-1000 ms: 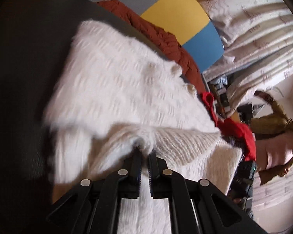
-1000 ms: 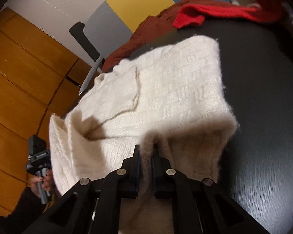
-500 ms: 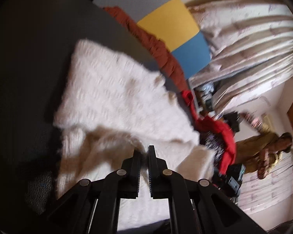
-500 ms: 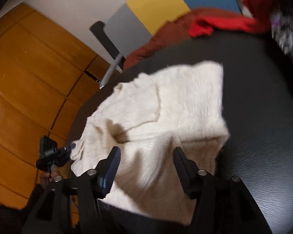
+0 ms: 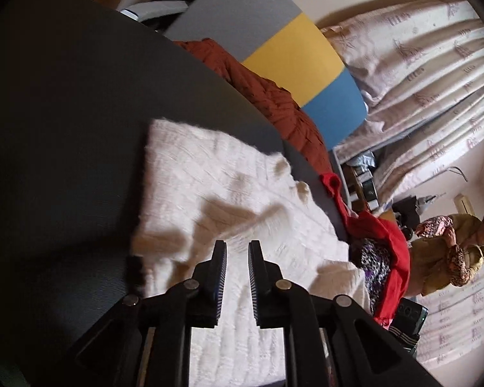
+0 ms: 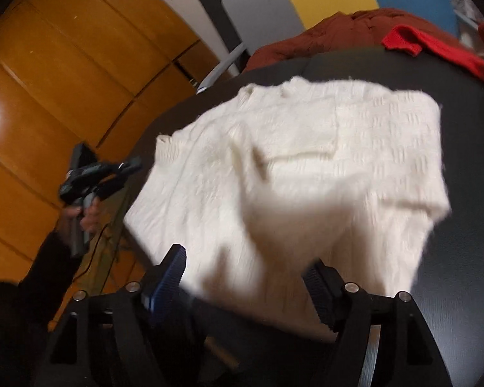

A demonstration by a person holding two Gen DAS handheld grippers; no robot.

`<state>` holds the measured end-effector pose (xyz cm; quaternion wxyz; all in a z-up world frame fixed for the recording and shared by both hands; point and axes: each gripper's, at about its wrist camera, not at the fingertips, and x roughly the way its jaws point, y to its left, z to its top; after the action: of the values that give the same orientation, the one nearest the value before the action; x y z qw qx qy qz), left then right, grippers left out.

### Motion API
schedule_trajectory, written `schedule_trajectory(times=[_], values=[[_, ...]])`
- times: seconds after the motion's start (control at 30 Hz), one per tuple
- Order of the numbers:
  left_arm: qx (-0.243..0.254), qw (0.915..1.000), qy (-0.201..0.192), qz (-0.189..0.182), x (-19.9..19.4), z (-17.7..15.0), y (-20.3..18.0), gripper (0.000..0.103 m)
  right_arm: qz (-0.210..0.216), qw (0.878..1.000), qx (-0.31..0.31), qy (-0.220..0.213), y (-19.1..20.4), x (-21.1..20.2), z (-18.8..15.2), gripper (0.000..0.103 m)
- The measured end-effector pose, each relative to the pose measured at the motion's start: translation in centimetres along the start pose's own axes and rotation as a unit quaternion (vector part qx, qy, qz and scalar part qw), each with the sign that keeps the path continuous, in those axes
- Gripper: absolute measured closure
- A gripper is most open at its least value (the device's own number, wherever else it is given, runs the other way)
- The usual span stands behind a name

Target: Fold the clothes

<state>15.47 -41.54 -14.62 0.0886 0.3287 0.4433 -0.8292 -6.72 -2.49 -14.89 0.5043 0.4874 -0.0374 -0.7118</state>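
Observation:
A fluffy white knit sweater (image 5: 209, 177) lies folded on the dark round table (image 5: 64, 96). My left gripper (image 5: 237, 251) hovers just above its near part, fingers a narrow gap apart and holding nothing. In the right wrist view the sweater (image 6: 338, 148) lies flat with its near edge blurred. My right gripper (image 6: 245, 267) stands wide open over that edge, with no cloth pinched between its pads. The left gripper (image 6: 96, 177) also shows there, held in a hand off the table's left side.
A rust-brown garment (image 5: 274, 103) and a red one (image 5: 393, 251) lie along the table's far edge, with patterned fabric (image 5: 374, 258) beside them. A person (image 5: 451, 248) stands by the curtains. A wooden wardrobe (image 6: 64, 80) and a chair (image 6: 222, 58) stand behind.
Both grippers were shut on the sweater's folded edge and have let it go. The right opened wide first, the left parted slightly after. Both drew back and the sweater settled flat.

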Motion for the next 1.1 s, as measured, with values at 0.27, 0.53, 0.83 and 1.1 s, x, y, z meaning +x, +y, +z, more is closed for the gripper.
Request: schedule_trajectory(times=[0.27, 0.53, 0.83, 1.1], values=[[0.124, 0.9906, 0.020, 0.054, 0.5, 0.3, -2.6, 0.070, -0.048, 0.993, -0.006, -0.110, 0.0, -3.9, 2.9, 0.030], [0.197, 0.9758, 0.066, 0.068, 4.0, 1.9, -4.4, 0.060, -0.142, 0.987, -0.049, -0.054, -1.6, -3.8, 2.7, 0.030], [0.243, 0.9618, 0.104, 0.070, 6.5, 2.8, -5.4, 0.060, -0.142, 0.987, -0.072, -0.004, -3.7, 2.4, 8.3, 0.043], [0.272, 0.9517, 0.124, 0.070, 7.6, 2.6, -6.0, 0.060, -0.141, 0.983, -0.106, 0.047, -3.5, 4.8, 8.6, 0.086]])
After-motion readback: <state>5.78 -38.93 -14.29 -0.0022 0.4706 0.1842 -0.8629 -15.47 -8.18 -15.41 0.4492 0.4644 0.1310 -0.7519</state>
